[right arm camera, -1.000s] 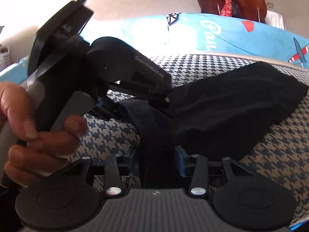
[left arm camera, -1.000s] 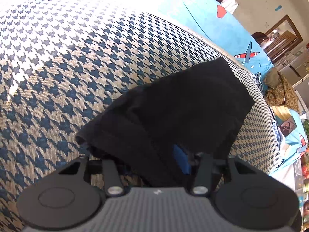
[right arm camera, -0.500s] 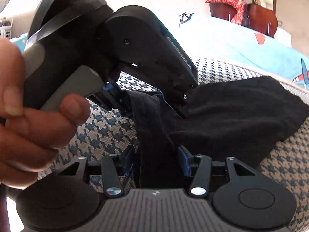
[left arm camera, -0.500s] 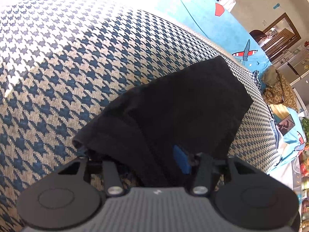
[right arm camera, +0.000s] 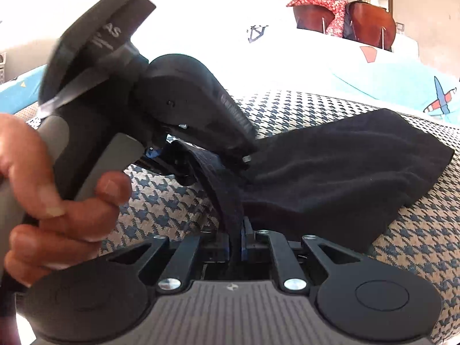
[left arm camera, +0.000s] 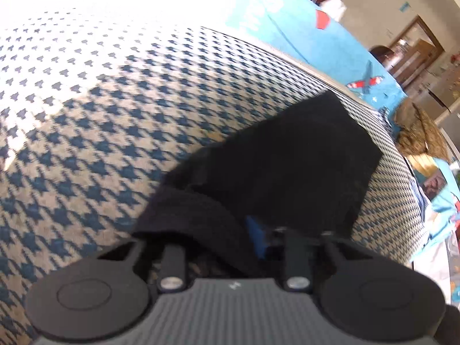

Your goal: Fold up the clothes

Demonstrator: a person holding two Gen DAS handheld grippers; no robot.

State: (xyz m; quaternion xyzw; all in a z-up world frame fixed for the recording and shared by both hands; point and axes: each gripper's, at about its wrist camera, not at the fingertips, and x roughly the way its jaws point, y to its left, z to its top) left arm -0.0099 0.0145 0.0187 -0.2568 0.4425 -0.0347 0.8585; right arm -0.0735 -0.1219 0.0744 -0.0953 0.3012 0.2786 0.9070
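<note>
Garment: black garment [right arm camera: 345,172] lies on a houndstooth cushion [left arm camera: 100,115], its near hem lifted, probably to carry it over as a fold.
Right gripper [right arm camera: 236,237]: clenched on a narrow dark band of that hem.
Left gripper [left arm camera: 230,238]: cloth drapes between its fingers, one blue pad [left arm camera: 256,238] visible; whether it grips, I cannot tell.
Left hand [right arm camera: 57,195]: holds the left gripper's handle.
Edges: far corner sits near the cushion's edge; open houndstooth to the left.
</note>
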